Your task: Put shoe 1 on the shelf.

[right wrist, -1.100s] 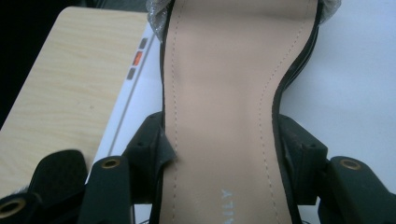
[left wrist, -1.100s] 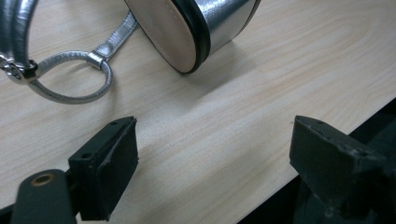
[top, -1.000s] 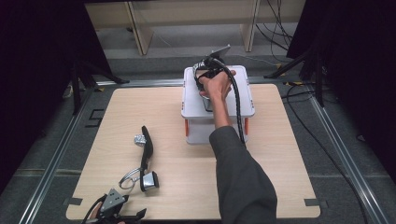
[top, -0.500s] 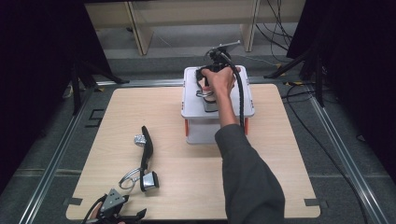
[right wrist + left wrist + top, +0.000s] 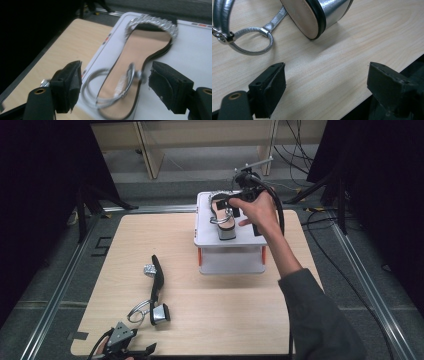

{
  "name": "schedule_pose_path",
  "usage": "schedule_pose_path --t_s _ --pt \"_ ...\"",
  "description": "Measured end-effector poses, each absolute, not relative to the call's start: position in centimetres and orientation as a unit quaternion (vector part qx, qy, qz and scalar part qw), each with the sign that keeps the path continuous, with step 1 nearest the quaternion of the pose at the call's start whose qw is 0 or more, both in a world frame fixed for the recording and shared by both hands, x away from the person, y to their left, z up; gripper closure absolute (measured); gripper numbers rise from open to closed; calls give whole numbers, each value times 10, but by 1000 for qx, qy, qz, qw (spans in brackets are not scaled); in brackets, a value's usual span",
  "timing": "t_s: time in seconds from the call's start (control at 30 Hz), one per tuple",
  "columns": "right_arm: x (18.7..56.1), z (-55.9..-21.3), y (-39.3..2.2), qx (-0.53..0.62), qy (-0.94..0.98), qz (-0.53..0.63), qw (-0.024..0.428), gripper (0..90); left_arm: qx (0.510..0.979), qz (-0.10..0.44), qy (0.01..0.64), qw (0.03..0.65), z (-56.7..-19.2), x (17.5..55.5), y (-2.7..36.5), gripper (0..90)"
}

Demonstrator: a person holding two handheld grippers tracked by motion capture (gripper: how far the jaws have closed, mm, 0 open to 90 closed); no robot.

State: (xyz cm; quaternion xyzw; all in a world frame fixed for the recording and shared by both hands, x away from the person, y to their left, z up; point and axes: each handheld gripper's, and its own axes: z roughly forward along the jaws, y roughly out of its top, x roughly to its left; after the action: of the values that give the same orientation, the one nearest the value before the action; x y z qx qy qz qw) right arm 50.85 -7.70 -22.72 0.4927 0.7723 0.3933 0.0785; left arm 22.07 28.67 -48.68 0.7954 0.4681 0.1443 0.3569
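High view: the right gripper [image 5: 239,195] has lifted off the sandal [image 5: 223,215], which now stands alone on top of the white stand [image 5: 206,236] near the table's [image 5: 250,300] far edge. Its jaws have just been opening and now straddle the sandal's straps without pressing. Left gripper [image 5: 122,347], released too, rests at the near edge beside sandal 2 [image 5: 157,290].
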Motion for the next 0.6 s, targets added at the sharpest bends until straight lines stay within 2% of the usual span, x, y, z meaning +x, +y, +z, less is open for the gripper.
schedule_pose_path --t_s 0.1,0.23,0.37,0.6 --pt "483 -232 -85 445 795 403 89 263 799 141 464 356 -486 220 287 152" --pt "448 -247 -95 400 817 408 75 260 802 143 462 350 -486 221 288 153" --pt "415 -274 -102 369 833 409 61 260 795 145 469 356 -487 221 288 152" --pt "389 -338 -101 345 843 412 21 262 796 146 467 355 -487 221 288 153"
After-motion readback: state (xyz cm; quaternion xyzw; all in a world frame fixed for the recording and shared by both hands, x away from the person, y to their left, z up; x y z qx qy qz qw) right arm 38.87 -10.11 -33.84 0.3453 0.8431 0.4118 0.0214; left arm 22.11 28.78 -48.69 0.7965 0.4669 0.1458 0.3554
